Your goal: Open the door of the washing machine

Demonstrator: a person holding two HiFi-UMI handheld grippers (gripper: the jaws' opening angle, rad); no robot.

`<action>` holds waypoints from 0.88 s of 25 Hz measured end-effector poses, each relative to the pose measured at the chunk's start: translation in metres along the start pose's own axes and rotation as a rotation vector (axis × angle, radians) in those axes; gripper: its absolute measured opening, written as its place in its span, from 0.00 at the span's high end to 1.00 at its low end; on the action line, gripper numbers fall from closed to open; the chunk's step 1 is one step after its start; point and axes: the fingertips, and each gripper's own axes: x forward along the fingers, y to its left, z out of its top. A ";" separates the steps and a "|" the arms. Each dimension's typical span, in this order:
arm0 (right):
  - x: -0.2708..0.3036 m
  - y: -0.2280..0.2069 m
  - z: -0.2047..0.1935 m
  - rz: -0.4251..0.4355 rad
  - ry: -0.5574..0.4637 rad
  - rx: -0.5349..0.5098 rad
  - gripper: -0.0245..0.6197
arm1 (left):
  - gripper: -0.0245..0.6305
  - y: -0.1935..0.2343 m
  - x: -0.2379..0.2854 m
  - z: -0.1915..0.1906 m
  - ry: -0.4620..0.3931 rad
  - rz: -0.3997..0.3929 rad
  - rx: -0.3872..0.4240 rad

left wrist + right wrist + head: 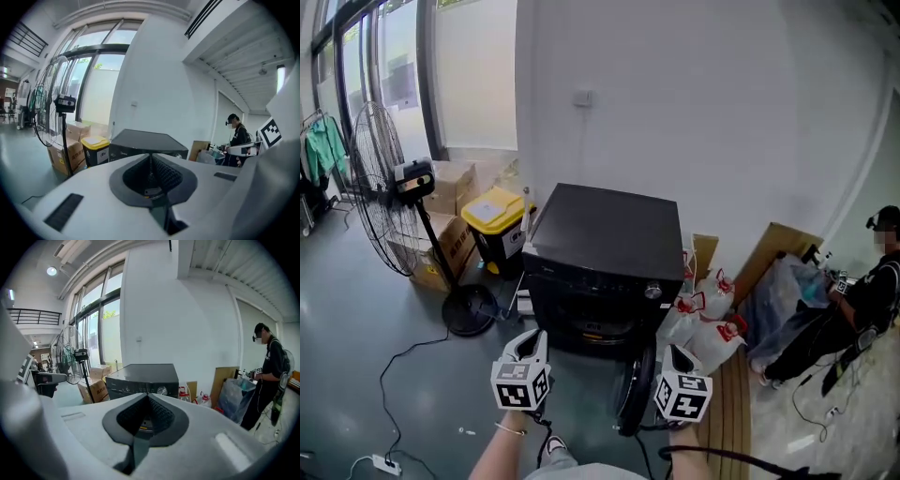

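Well left of the washing machine (605, 239): a pedestal fan (389, 178), with cardboard boxes (450, 187) behind it. Just left of the machine: a black bin with a yellow lid (494, 214). The machine is black and set against the white wall, with a knob (652, 292) at the upper right of its front. The door (635, 386) is swung out and seen edge-on at the right side of the front. The left tool (529, 342) is in front of the machine, left of the door, jaws together with nothing between. The right tool (677, 356) is just right of the door, jaws also together and empty. Right of the machine: white jugs with red caps (705, 314), a leaning cardboard sheet (780, 246), then a person in dark clothes (862, 300).
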 end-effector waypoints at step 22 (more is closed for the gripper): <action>-0.012 -0.012 0.013 -0.001 -0.026 -0.014 0.95 | 0.95 -0.003 0.001 0.003 -0.002 0.063 0.005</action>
